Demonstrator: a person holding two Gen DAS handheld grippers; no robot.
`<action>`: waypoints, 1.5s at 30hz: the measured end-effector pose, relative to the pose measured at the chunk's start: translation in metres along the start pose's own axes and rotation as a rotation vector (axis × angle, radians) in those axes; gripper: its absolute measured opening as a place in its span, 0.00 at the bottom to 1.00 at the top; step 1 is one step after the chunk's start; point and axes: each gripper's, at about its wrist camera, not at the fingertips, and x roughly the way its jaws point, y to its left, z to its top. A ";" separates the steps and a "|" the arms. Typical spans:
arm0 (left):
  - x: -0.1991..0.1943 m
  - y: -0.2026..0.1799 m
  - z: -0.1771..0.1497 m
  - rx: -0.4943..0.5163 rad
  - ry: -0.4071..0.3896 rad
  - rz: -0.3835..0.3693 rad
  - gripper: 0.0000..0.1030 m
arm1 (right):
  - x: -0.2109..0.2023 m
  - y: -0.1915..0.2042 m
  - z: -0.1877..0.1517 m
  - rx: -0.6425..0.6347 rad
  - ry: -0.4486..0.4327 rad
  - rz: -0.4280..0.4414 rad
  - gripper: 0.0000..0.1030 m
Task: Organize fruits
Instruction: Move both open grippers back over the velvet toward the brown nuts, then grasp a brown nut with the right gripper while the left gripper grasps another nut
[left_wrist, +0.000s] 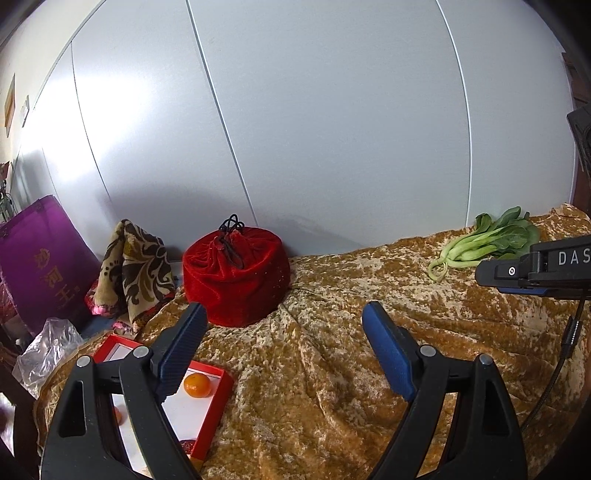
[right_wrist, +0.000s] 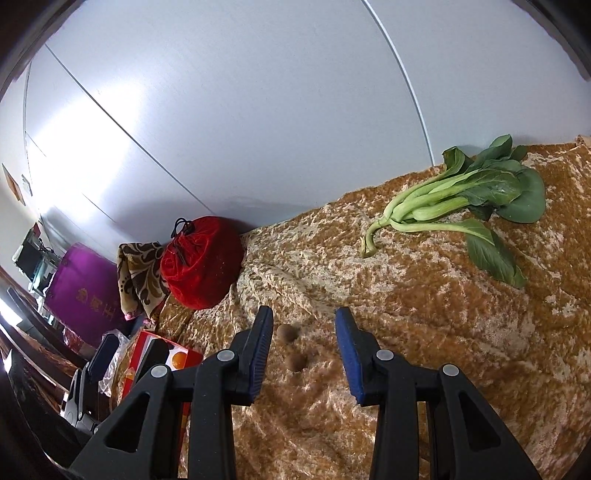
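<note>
Between the right gripper's (right_wrist: 303, 347) parted, empty jaws, two small brown round fruits (right_wrist: 291, 349) lay on the gold crushed-velvet cloth (right_wrist: 424, 314), one just beyond the other. The step looked like a pick not yet made: the next move probably called for lowering the fingers around one fruit and closing gently, since such small round things would likely roll. Well to the left, the red-rimmed box (left_wrist: 216, 402) already held a mandarin (left_wrist: 197, 385) and looked like the destination. Over it the left gripper (left_wrist: 284, 350) hovered wide and empty. Cloth between fruits and box lay clear, though wrinkled; the red velvet pouch (left_wrist: 236, 275) and the bok choy (right_wrist: 465, 205) sat far back by the wall
</note>
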 end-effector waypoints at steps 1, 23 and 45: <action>-0.001 0.001 0.000 0.000 -0.001 0.001 0.84 | 0.001 0.001 0.000 -0.002 0.000 -0.001 0.36; 0.043 0.011 -0.018 0.029 0.277 0.065 0.84 | 0.021 0.005 -0.008 0.008 0.097 0.053 0.36; 0.059 0.034 -0.041 0.015 0.422 0.065 0.84 | 0.143 0.020 -0.037 0.009 0.364 -0.081 0.32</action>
